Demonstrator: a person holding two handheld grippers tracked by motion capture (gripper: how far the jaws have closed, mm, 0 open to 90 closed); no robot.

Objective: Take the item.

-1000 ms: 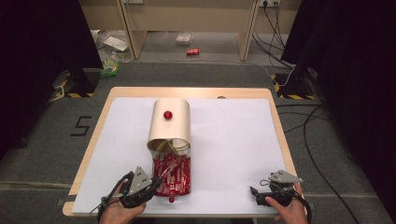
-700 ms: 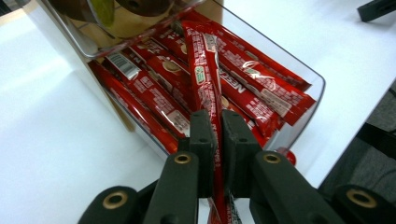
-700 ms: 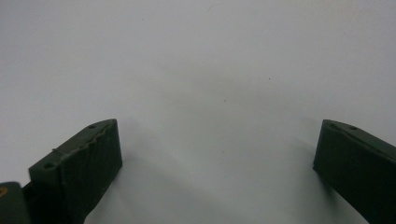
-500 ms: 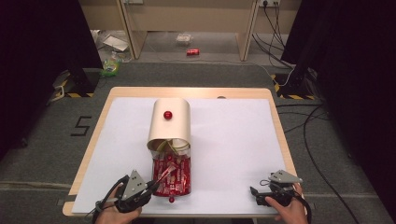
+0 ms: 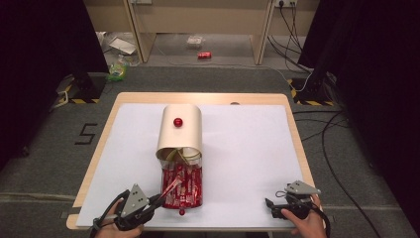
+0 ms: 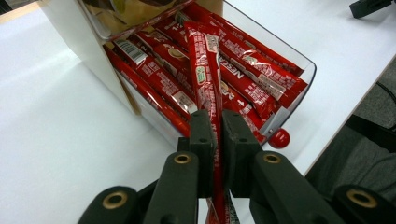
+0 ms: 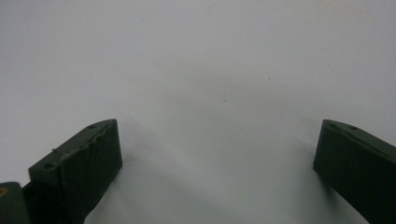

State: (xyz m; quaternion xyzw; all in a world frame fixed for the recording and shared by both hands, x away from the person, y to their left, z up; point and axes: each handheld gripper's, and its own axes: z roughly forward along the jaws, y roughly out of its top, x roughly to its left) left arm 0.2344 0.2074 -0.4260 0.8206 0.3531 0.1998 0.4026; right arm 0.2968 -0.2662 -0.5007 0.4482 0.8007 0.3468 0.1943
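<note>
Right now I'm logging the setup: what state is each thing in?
left gripper: shut on one red sachet.
right gripper: open, holding nothing, over the white sheet.
clear drawer: pulled out, full of sachets.
beige box: lying on the sheet.

A container [image 5: 182,186] of sachets lies at the table's [image 5: 247,99] near edge, a box [image 5: 181,130] behind it, the left gripper [image 5: 157,200] beside its left.

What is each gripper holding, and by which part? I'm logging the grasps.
The left gripper is shut on a red coffee stick, pinching its near end. The right gripper is open, holding nothing.
</note>
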